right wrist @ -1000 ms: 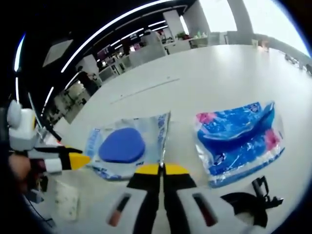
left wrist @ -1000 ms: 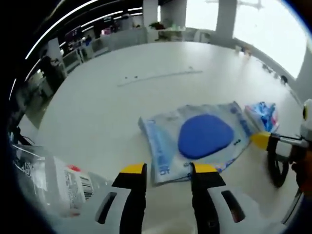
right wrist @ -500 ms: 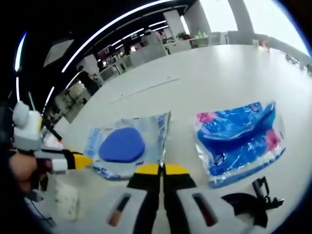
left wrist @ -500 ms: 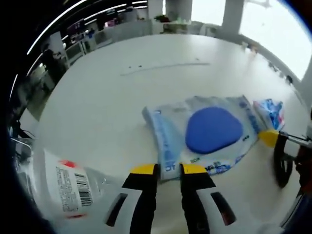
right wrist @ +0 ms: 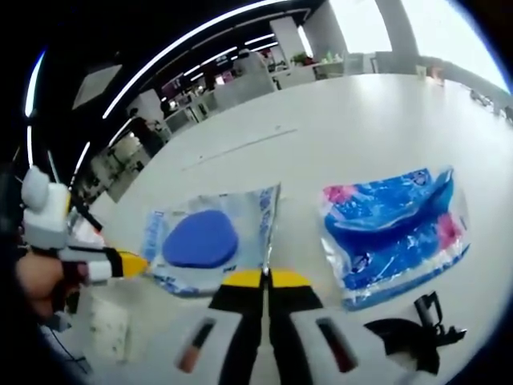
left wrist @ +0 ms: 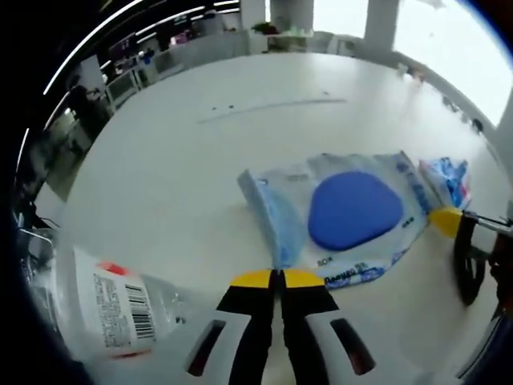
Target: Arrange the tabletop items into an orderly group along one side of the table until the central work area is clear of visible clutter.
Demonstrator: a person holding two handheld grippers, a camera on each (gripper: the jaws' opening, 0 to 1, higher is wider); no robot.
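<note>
Both tools grip the same wipes pack (left wrist: pixel 337 220), a flat soft pouch with a blue oval lid, lying on the white tabletop (left wrist: pixel 184 176). The left tool (left wrist: pixel 276 278) has its jaws pressed together on the pack's near edge seam; the right tool (right wrist: pixel 265 277) is likewise pinched closed on the opposite edge, its yellow tip also visible at the right of the left gripper view. Main risk: each grip looks like it catches only thin film at the margin (not the body), so a lift or drag could let the film slip out or tear, and the pack would drop or twist. If the two hands pull at different speeds, the pouch probably stretches or folds. The blue crinkly packet (right wrist: pixel 397 233) lies just beside the pack on the right tool's side; dragging that way could shove or overlap it. A clear bottle with a barcode label (left wrist: pixel 120 305) sits near the left tool, so a wide swing could knock it over. A small black clip (right wrist: pixel 417 325) lies close to the right tool and could snag.
</note>
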